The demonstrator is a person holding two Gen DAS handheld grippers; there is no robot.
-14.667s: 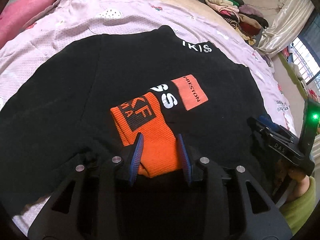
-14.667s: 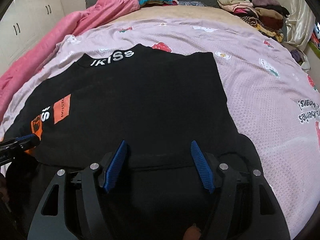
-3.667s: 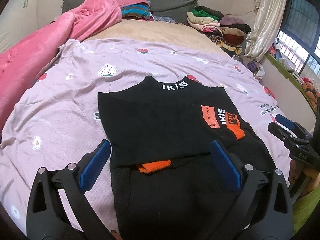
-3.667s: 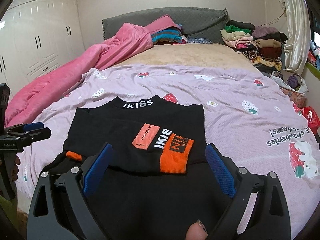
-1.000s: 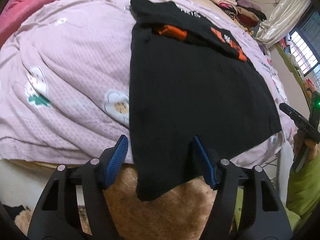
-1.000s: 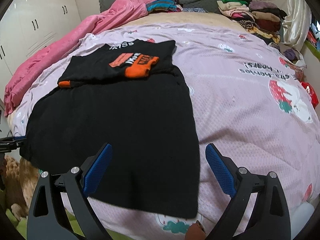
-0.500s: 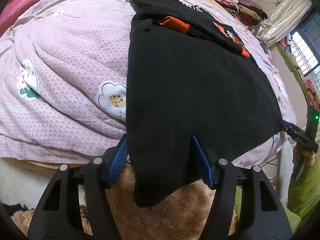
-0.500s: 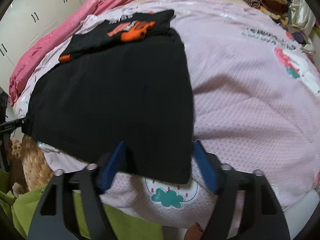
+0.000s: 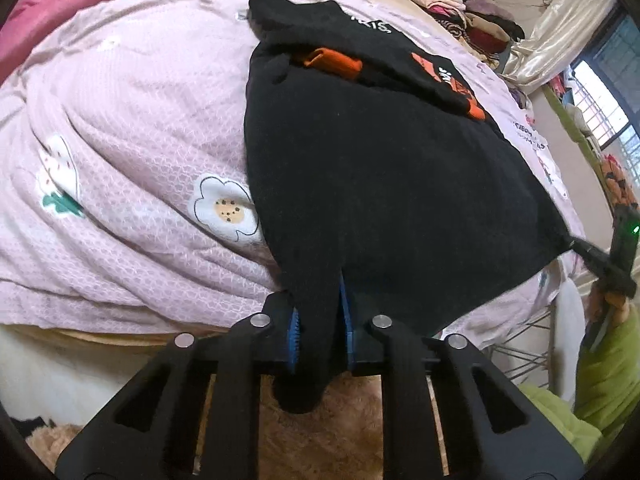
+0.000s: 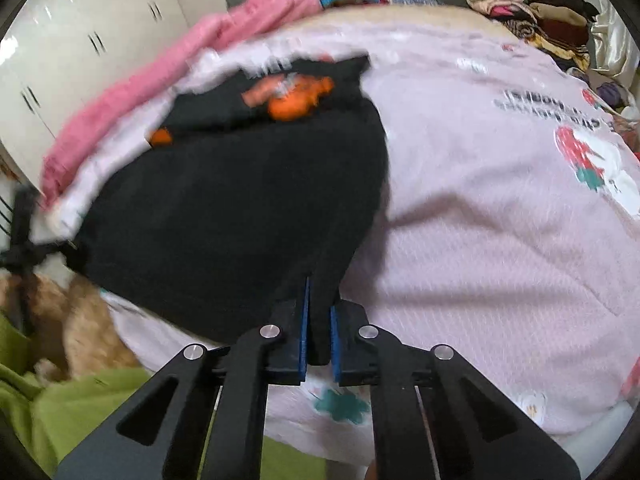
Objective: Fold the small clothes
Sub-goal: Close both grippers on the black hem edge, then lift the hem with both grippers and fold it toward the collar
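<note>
A black sweater point(image 9: 384, 168) with orange cuffs and white lettering lies on the bed, sleeves folded across its upper part. Its hem hangs over the near bed edge. My left gripper point(image 9: 320, 320) is shut on the hem's left corner. My right gripper point(image 10: 318, 332) is shut on the hem's right corner; the sweater point(image 10: 240, 200) stretches away from it, blurred. Each gripper shows small at the other view's side, my right gripper point(image 9: 592, 256) and my left gripper point(image 10: 24, 252), each at a hem corner.
A pink-lilac printed bedsheet point(image 9: 120, 168) covers the bed. A pink blanket point(image 10: 160, 92) lies along the far left. Stacks of folded clothes point(image 10: 532, 12) sit at the back right. A tan furry rug point(image 9: 352, 432) lies below the bed edge, with green cloth point(image 10: 60, 412) beside it.
Both grippers have closed on the sweater's hem corners; half a second ago their jaws stood open around the hem. The right view has swung and is now blurred.
</note>
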